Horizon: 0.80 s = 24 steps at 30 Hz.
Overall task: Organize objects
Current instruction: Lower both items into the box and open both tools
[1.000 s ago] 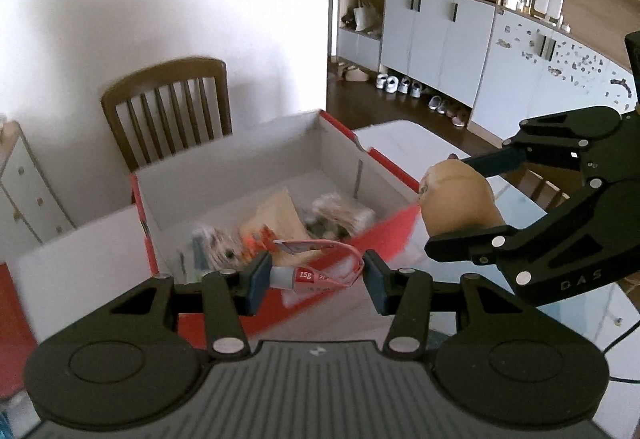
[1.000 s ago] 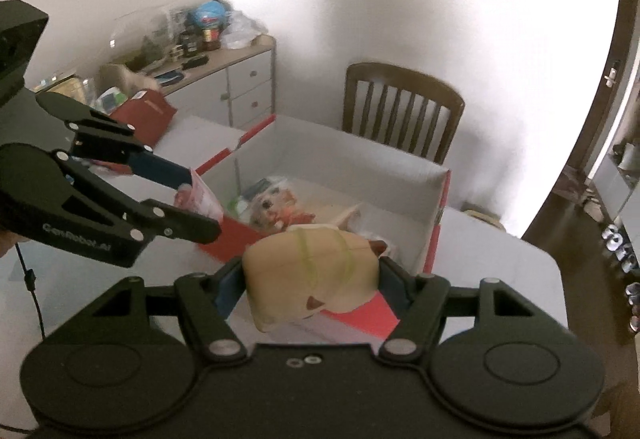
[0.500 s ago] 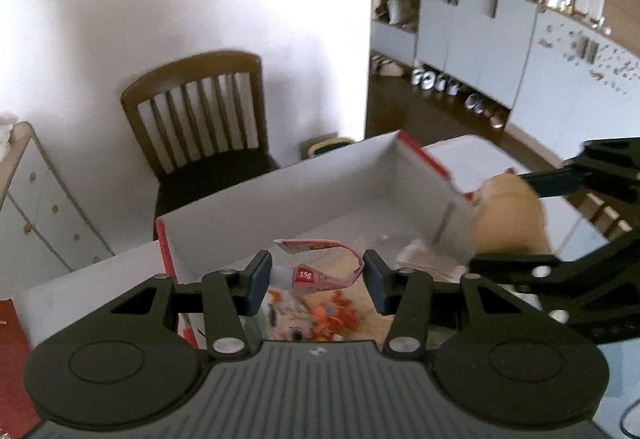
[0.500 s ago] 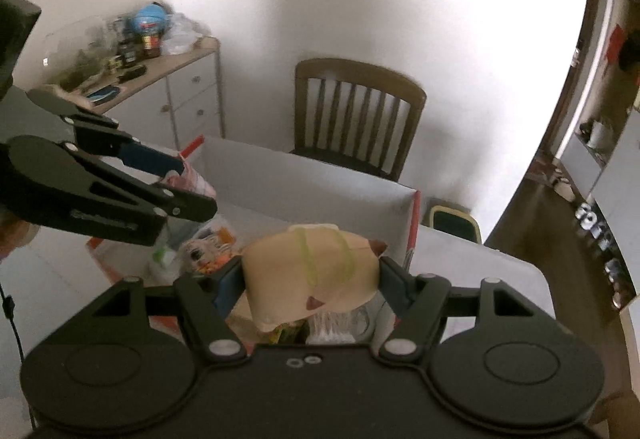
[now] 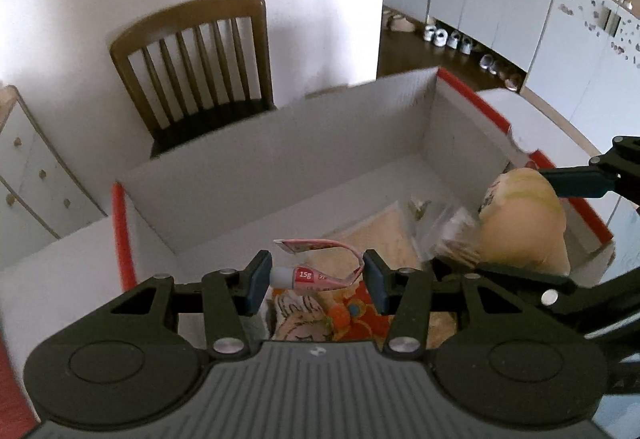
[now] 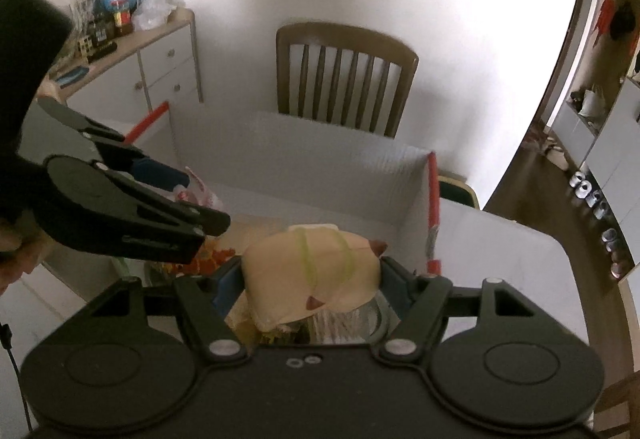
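Both grippers have moved forward over the one open red-edged white cardboard box (image 5: 304, 159), where one crumpled pink tube (image 5: 316, 271) sits pinched in the left gripper (image 5: 316, 279) and one beige plush toy (image 6: 312, 271) is clamped by the right gripper (image 6: 312, 279); packets below are blurred and partly hidden, uncountable, beyond stands one wooden chair (image 6: 344, 75).

One box (image 5: 304, 159), one chair (image 5: 192, 59), two hand-held grippers, one tube (image 5: 308, 273), perhaps three packets inside.

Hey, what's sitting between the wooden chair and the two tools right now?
The open cardboard box: its far wall stands before the chair, with the left tool and right tool over it, shown in both wrist views.
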Each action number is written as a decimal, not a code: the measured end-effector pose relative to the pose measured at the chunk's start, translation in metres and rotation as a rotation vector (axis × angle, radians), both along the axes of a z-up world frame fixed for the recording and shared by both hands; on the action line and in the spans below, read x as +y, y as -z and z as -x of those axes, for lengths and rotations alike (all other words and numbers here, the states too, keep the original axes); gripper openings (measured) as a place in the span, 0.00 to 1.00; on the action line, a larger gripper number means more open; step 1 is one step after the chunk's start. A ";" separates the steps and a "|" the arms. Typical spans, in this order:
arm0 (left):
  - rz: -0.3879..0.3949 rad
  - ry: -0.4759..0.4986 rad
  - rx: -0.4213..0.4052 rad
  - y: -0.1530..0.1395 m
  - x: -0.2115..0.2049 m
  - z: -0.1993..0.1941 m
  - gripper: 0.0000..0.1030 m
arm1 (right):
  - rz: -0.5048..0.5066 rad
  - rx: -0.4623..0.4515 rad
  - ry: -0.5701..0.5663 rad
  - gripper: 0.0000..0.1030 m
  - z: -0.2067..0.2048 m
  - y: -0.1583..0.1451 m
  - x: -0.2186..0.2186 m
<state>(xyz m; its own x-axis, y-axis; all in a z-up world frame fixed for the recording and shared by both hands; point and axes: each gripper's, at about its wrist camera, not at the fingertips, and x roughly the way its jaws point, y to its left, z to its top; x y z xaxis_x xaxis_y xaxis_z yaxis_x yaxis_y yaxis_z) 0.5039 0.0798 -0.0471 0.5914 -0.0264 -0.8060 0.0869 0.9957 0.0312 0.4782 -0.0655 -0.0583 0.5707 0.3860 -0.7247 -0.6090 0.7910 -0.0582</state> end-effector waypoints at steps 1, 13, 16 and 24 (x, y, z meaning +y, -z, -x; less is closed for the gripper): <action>-0.001 0.001 0.007 0.004 0.000 -0.001 0.47 | 0.005 0.003 -0.001 0.69 0.000 0.002 0.001; 0.023 0.008 0.066 0.019 0.001 -0.006 0.47 | 0.030 0.043 0.010 0.71 -0.002 0.021 0.004; 0.031 -0.009 0.071 0.019 0.002 -0.008 0.61 | 0.028 0.051 0.014 0.73 -0.003 0.021 0.003; 0.046 -0.016 0.042 0.012 0.003 0.003 0.71 | 0.015 0.033 0.004 0.81 0.002 0.013 -0.004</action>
<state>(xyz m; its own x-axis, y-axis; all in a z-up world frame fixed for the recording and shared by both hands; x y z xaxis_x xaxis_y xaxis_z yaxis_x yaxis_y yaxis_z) 0.5010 0.0830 -0.0595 0.5578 -0.0544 -0.8282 0.0708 0.9973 -0.0177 0.4761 -0.0692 -0.0717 0.5483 0.3731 -0.7484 -0.6076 0.7927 -0.0500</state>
